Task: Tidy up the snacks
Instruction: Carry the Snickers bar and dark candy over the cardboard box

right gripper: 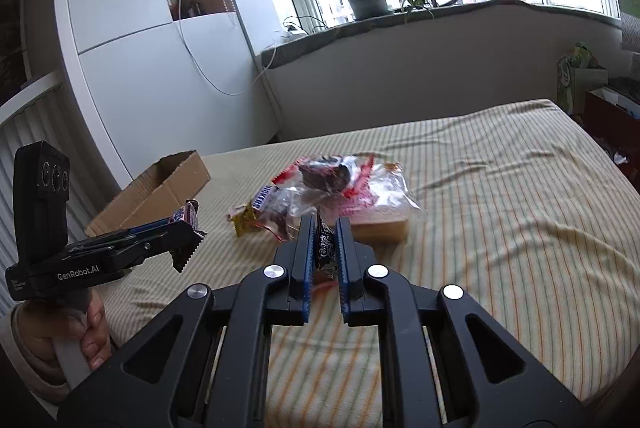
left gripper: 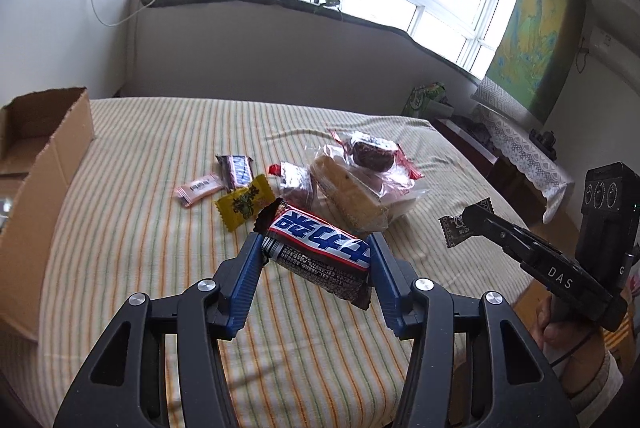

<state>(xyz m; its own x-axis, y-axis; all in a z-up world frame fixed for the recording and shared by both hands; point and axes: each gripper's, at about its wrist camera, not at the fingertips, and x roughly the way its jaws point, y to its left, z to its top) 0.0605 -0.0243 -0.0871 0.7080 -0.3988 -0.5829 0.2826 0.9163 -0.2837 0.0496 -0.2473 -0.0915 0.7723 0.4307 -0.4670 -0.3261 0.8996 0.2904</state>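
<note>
On the striped bed (left gripper: 160,228), left hand-held gripper (left gripper: 316,260) clamps a chocolate bar (left gripper: 320,252); right hand-held gripper (right gripper: 325,248) pinches a small dark candy (right gripper: 323,248)

A striped bed (left gripper: 168,308) carries a cardboard box (left gripper: 44,168) and wrapped snacks (left gripper: 352,180).

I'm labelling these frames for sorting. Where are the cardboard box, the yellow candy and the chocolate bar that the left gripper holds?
cardboard box (left gripper: 60,144): left wrist view, on its right side wall.
yellow candy (left gripper: 244,202): left wrist view, middle of the wrapper.
chocolate bar (left gripper: 320,242): left wrist view, on the white label band between the fingers.
</note>
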